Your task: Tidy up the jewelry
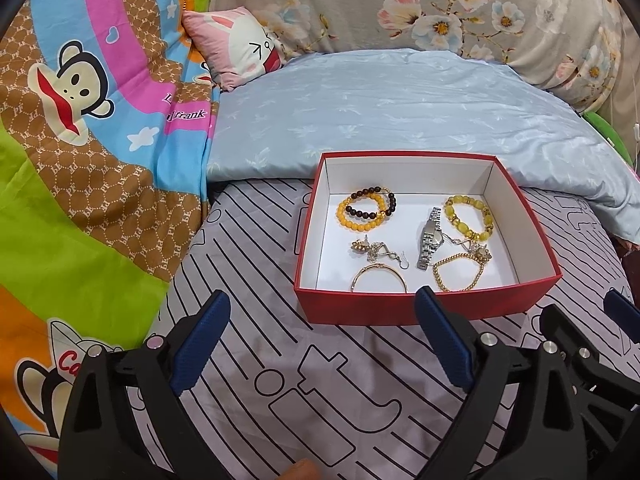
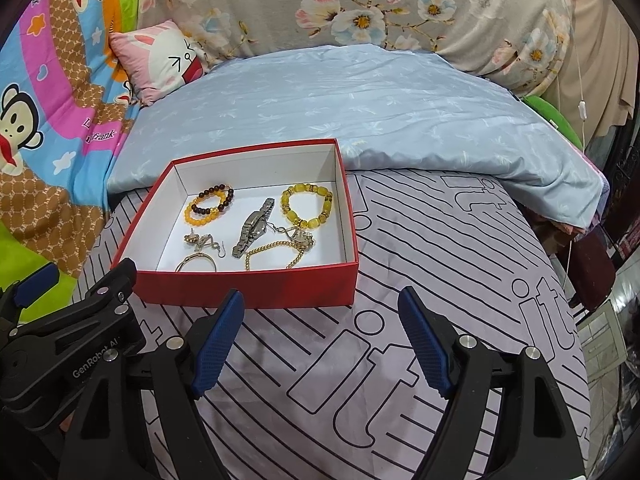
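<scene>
An open red box (image 1: 500, 300) with a white inside sits on the striped sheet. It holds an orange bead bracelet (image 1: 343, 216) overlapped by a dark bead one (image 1: 372, 191), a yellow bead bracelet (image 1: 450, 210), a silver watch (image 1: 430, 240), a gold chain bracelet (image 1: 438, 276), a gold bangle (image 1: 376, 267) and small earrings (image 1: 372, 250). My left gripper (image 1: 322, 300) stands open just in front of the box, nothing between its blue pads. In the right wrist view the same box (image 2: 248, 288) lies ahead to the left. My right gripper (image 2: 321, 298) is open and holds nothing.
A folded pale blue quilt (image 1: 400, 112) lies right behind the box. A bright cartoon blanket (image 1: 80, 160) fills the left side, with a pink pillow (image 1: 240, 48) and a floral cover (image 1: 440, 8) at the back. The striped sheet (image 2: 440, 260) extends to the right of the box.
</scene>
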A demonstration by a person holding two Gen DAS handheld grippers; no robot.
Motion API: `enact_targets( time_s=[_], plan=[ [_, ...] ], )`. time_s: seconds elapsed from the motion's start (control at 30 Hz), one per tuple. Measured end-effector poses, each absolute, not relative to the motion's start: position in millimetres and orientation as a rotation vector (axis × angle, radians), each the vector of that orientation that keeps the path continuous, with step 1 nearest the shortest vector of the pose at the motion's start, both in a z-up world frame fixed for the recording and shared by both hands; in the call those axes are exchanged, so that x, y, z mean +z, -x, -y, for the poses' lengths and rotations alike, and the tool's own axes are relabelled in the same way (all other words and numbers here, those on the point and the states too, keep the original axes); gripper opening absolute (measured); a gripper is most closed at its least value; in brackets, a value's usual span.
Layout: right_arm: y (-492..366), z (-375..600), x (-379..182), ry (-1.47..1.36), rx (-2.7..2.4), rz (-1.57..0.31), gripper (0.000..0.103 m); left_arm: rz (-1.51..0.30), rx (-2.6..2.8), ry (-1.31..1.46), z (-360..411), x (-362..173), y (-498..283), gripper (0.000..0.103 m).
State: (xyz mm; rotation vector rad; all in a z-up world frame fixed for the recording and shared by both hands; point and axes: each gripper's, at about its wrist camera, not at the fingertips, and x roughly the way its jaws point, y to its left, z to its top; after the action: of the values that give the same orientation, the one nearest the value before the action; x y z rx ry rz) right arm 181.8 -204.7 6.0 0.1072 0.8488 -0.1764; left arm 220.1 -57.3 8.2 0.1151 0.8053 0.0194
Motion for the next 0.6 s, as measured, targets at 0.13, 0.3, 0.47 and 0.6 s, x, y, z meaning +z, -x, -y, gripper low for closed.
enact_targets(
  time_s=[0.13,0.3,0.47,0.6],
  plan=[
    [-181.1,204.0,5.8,-0.112,-0.177,-0.849,0.077,-0.805,0.02,-0.115,57.0,8.3,-219.9,0.091],
    [-181.0,204.0,5.8,-0.113,-0.177,-0.849,0.077,-0.805,0.02,-0.117,57.4,8.4,-220.0,0.091],
    [-179.9,204.2,6.3,-0.116,-0.177,-0.849,0.077,-0.803,0.022,-0.117,57.4,8.5,-219.6,0.091],
    [-179.9,204.4,6.2,-0.116,-0.177,-0.849,0.077,-0.804,0.023,-0.117,57.4,9.0,-218.4,0.091]
  ],
)
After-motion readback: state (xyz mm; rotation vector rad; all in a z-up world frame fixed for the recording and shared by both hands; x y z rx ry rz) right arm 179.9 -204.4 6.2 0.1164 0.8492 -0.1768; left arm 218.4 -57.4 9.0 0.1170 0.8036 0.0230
